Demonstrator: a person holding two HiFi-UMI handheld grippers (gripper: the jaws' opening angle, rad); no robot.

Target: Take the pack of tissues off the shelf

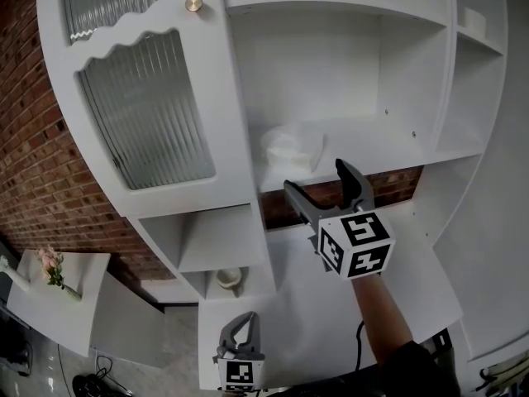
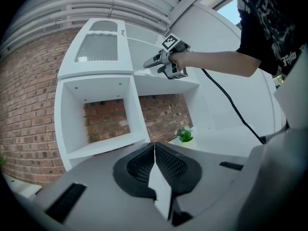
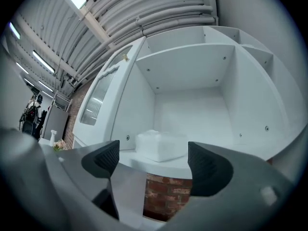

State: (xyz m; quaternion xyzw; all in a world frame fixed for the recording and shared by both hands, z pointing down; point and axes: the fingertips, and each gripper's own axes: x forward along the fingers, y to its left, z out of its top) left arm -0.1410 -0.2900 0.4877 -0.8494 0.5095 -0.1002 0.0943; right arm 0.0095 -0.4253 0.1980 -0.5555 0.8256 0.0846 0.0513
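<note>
In front of you the white shelf (image 1: 372,137) carried the pack of tissues (image 1: 293,146) lying near its left wall and front edge, while a small pale pot (image 1: 231,278) sat in a lower compartment.

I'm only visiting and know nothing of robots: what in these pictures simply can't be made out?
- Head view: whatever stands behind the cupboard door is hidden by its ribbed glass.
- Head view and right gripper view: any print on the pack of tissues is too pale and blurred to read.
- Head view: the small pot is too small to tell what it holds.
- Head view: the left gripper is cut off by the bottom edge below its marker cube.
</note>
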